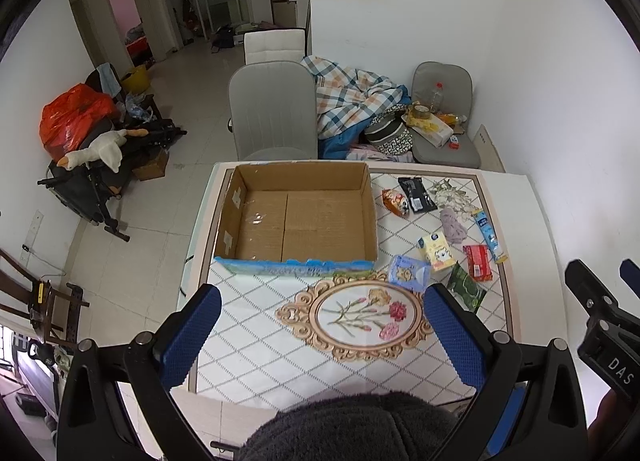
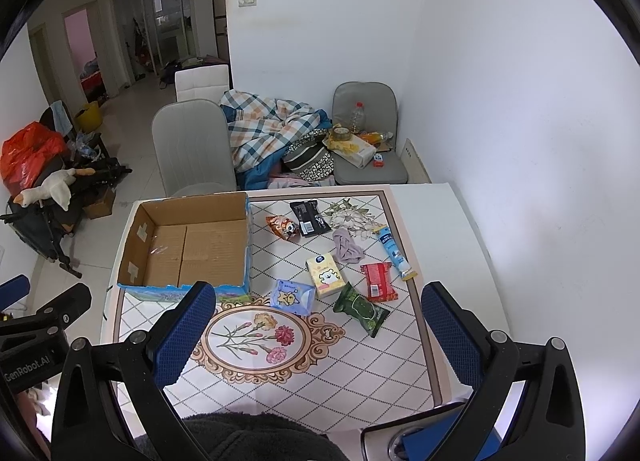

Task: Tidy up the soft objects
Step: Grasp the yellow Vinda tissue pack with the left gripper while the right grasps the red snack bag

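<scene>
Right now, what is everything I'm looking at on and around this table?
cardboard box: 1, brown, blue outside, table's left, empty
orange snack bag: 1, right of the box
black packet: 1, beside the snack bag
purple cloth: 1, crumpled, mid-table
blue tube: 1, far right
yellow tissue pack: 1, centre
red packet: 1, right of the tissues
blue pouch: 1, near the box corner
green packet: 1, nearest
table: 1, tiled, flower motif
grey chairs: 2, behind the table
plaid blanket: 1, between the chairs
left hand-held gripper: open
right hand-held gripper: open
</scene>
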